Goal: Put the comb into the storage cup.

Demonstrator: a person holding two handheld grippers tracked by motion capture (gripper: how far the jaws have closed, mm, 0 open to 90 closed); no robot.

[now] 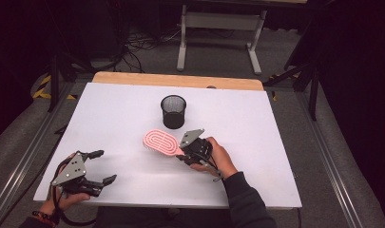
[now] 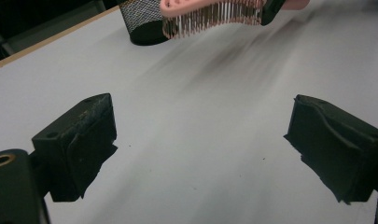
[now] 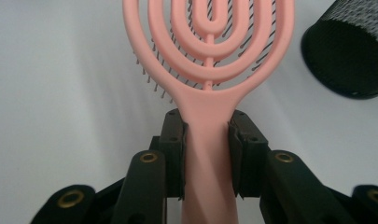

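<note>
Pink hairbrush (image 3: 209, 60) beside seemingly empty mesh cup (image 1: 173, 111)

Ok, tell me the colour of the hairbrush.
Pink, with darker bristles; the hairbrush shows best in the right gripper view.

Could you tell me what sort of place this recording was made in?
Probably a lab or recording studio, not a home: a bare white table on a framed rig, cables loose on the grey floor, dark surroundings, and just a pink hairbrush and a black mesh cup as props.
</note>
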